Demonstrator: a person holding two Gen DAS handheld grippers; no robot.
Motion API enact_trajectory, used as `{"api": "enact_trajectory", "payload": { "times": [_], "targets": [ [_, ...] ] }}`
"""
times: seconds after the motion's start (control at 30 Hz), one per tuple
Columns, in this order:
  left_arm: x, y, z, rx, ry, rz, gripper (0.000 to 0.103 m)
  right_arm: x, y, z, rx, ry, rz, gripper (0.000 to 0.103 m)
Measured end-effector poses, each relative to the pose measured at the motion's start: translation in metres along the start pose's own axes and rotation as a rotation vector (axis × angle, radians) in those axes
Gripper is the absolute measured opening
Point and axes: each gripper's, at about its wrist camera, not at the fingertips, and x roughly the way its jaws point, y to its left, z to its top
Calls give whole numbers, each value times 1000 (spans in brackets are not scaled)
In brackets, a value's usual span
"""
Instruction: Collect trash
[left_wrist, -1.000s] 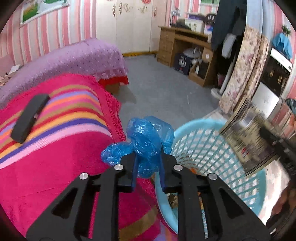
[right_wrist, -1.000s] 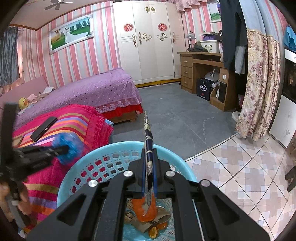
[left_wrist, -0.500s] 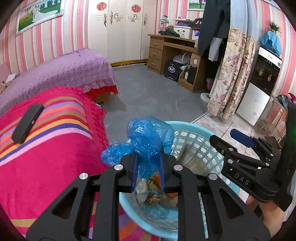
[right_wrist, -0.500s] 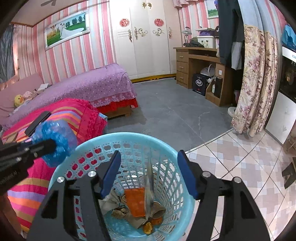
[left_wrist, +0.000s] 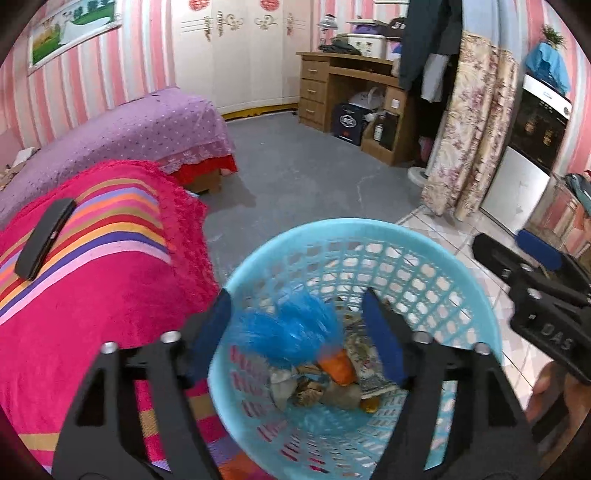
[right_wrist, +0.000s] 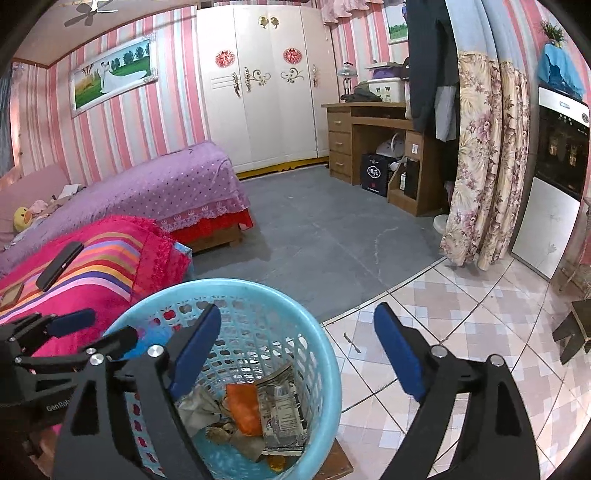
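The blue bag (left_wrist: 291, 338), blurred and apparently falling, is being dropped into the basket (left_wrist: 476, 295); both grippers' jaws have just been opening and stand released. More trash must be sought next.

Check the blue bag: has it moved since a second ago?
Yes. The left gripper has just opened, and the blue bag, blurred, is loose between its fingers, lower against the basket rim, dropping toward the trash inside.

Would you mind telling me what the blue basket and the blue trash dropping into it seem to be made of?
The basket looks like moulded plastic with a smooth, slightly glossy finish: its wall is a regular lattice of cut-out holes under a solid rim. The blue trash appears to be thin crinkled plastic film, probably a bag; it is shiny and translucent at the edges, though motion blur leaves this uncertain.
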Motion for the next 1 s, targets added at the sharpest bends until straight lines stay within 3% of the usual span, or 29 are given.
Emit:
{"api": "enact_trajectory", "payload": {
  "times": [0.17, 0.5, 0.7, 1.0],
  "targets": [
    [-3, 27, 4, -42, -7, 47, 91, 3, 3, 1, -12, 6, -2, 93],
    [-46, 77, -6, -66, -65, 150, 94, 1, 36, 2, -70, 19, 12, 98],
    [-103, 116, -22, -71, -105, 200, 97, -17, 66, 3, -80, 27, 36, 98],
    [-203, 174, -71, -112, -193, 247, 97, -98, 141, -5, -119, -54, 89, 98]
  ]
}}
